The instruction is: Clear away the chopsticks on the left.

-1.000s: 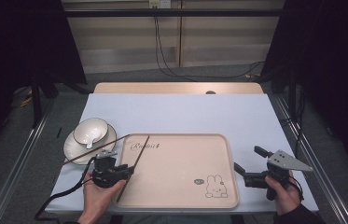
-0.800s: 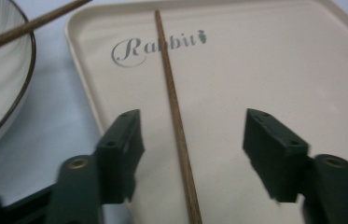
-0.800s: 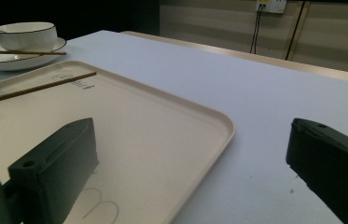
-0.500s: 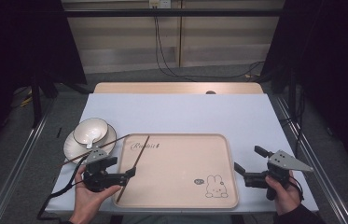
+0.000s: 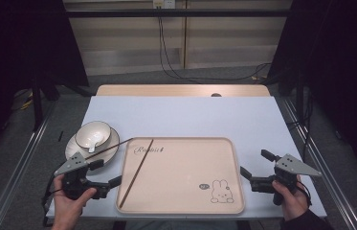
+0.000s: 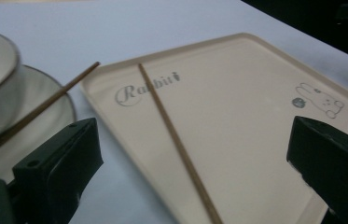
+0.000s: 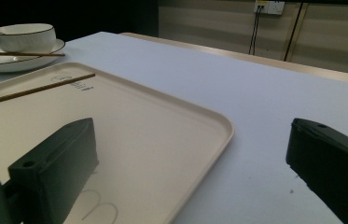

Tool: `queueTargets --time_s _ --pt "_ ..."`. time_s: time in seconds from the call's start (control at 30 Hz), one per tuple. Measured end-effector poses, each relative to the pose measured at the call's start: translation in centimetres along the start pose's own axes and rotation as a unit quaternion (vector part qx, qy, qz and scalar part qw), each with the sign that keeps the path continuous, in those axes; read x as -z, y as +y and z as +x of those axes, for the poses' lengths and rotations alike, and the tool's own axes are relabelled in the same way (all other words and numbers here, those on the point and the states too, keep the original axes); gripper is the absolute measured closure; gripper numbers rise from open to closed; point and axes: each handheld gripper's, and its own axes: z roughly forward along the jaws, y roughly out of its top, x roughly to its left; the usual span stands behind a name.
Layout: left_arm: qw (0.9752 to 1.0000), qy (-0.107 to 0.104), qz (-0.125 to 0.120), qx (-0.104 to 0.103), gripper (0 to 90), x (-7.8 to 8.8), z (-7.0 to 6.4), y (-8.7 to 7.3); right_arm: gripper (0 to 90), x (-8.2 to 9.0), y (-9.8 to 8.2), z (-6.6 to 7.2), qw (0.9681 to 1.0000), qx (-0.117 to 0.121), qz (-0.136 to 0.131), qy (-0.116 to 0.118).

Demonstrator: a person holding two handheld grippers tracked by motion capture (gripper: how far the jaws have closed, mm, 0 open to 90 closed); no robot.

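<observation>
**One chopstick on the tray, both tools empty**

In the high view, the left gripper [image 5: 105, 173] sits at the lower left of the frame, just off the tray's left edge. Its jaws have just been opening and now stand wide apart with nothing between them. A brown chopstick [image 5: 136, 173] lies loose on the beige tray [image 5: 185, 208], slanting from near the printed word at the tray's upper left down toward its lower left corner. In the left gripper view that chopstick [image 6: 176, 144] runs up the middle of the frame between the two black jaws, touching neither.

A second chopstick [image 5: 110, 147] rests across the plate [image 5: 73, 143] that carries a white bowl [image 5: 93, 134], left of the tray.

The right gripper [image 5: 257, 168] is at the lower right of the frame, beside the tray's right edge, jaws wide and empty.
</observation>
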Motion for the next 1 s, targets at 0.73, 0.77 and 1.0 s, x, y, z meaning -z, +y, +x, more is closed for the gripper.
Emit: queueTargets --time_s 0.73,0.77,1.0 --pt "0.9997 -0.01 -0.017 -0.015 4.2 4.3 5.6 -0.1 1.7 0.0 0.0 0.0 1.0 -0.001 0.002 -0.002" --pt "0.9997 -0.011 -0.016 -0.012 4.3 4.3 5.9 -0.1 1.7 0.0 0.0 0.0 1.0 0.0 0.003 0.0" --pt "0.9995 -0.005 0.015 -0.026 4.4 4.2 8.7 -0.4 1.8 -0.1 0.0 0.0 1.0 -0.004 0.004 0.0"
